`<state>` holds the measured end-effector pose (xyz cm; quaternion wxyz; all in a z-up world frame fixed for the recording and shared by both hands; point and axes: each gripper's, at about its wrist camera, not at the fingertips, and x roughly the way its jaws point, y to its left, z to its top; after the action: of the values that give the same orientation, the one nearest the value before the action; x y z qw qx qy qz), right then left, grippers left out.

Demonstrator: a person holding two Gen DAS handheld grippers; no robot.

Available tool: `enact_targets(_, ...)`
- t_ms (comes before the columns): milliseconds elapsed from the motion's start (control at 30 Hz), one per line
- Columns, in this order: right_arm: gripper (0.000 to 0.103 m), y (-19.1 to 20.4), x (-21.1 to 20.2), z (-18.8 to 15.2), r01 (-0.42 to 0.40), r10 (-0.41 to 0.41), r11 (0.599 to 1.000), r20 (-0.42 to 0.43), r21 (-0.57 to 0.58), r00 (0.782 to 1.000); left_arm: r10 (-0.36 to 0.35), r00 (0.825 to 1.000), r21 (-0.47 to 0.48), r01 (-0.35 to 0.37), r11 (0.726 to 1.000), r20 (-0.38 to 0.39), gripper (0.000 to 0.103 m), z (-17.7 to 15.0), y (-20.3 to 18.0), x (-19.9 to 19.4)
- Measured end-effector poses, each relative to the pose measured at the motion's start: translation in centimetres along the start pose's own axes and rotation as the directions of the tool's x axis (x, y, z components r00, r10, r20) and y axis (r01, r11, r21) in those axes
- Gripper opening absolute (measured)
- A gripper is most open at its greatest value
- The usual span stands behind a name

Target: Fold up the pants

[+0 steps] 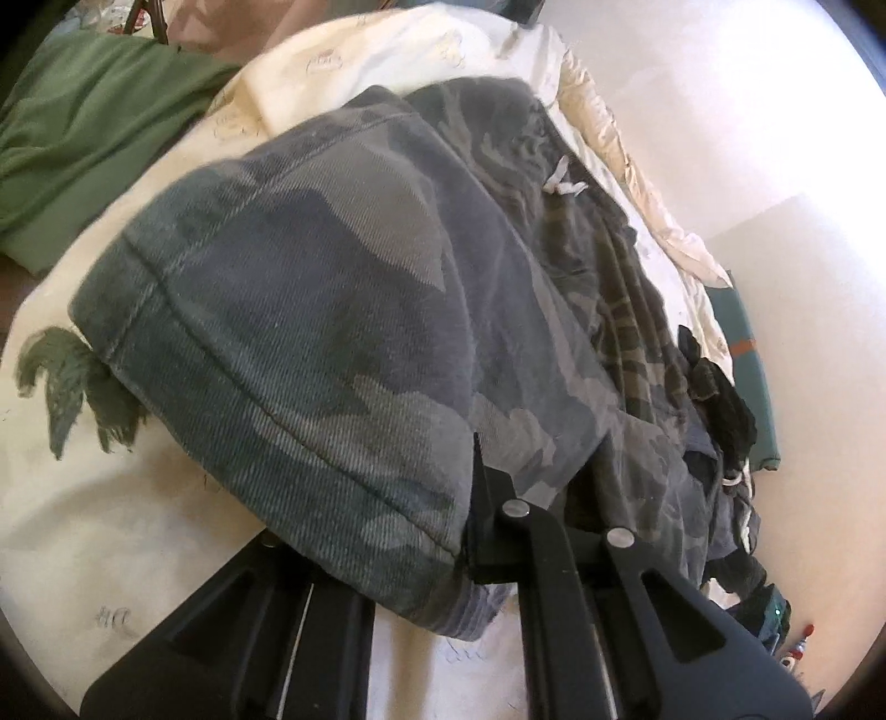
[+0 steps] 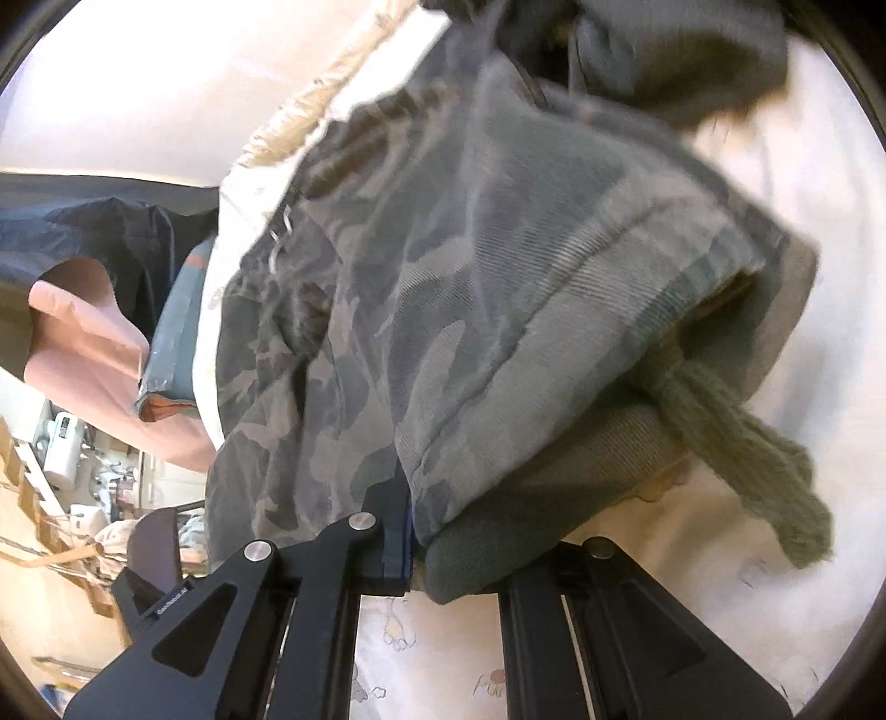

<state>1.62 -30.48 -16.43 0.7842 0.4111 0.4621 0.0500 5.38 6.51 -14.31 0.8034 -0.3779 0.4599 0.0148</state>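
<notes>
We can't see either claw's fingertips: the camo pants (image 1: 332,310) drape over them in both wrist views. The left claw (image 1: 470,531) is clenched on a pants hem, cloth pinched between near-closed jaws; only one black finger edge shows at the fold. The right claw (image 2: 407,531) is likewise clamped on pants fabric, with a blue-taped finger just visible under the cloth. Both point steeply down toward the bed (image 1: 111,543).

The pants lie on the cream bedsheet, the near leg ends lifted off it by the claws, the rest bunched toward the far side of the bed. A white drawstring (image 1: 562,183) sits on the pants near the waist. A knitted green cuff (image 2: 747,437) hangs out of the leg opening in the right view; a green fringe (image 1: 72,382) pokes out beside the hem in the left view, and we can't tell whether it's the same item.

The right view is motion-blurred at the top; the dark cloth (image 2: 664,50) there is unidentifiable. A green blanket (image 1: 83,144) lies beyond the pants, off the sheet's edge. No hand or sleeve is visible.
</notes>
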Motion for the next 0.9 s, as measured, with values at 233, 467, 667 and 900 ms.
enact_targets(233, 0.007, 0.3, -3.8, -2.8, 0.003, -0.002, 1.0, -0.042, 0.01, 0.999, 0.056, 0.997, -0.004, -0.057, 0.998, -0.06, 0.006, -2.8, 0.7, -3.4)
enact_targets(467, 0.007, -1.2, -9.0, -8.4, 0.022, -0.015, 0.996, -0.085, 0.091, 0.996, 0.146, 0.974, 0.028, -0.143, 0.989, -0.173, 0.006, -9.0, 1.5, -7.9)
enact_targets(667, 0.021, -5.1, -8.0, -9.2, 0.149, -0.129, 0.975, -0.124, 0.163, 0.984, 0.24, 0.947, 0.061, -0.232, 0.971, -0.214, 0.024, -10.2, 3.2, -6.5)
enact_targets(900, 0.054, -2.1, -8.3, -9.8, 0.239, -0.236, 0.971, -0.199, -0.008, 0.951, 0.332, 0.904, 0.159, -0.298, 0.941, -0.27, 0.071, -9.0, 2.7, -8.3)
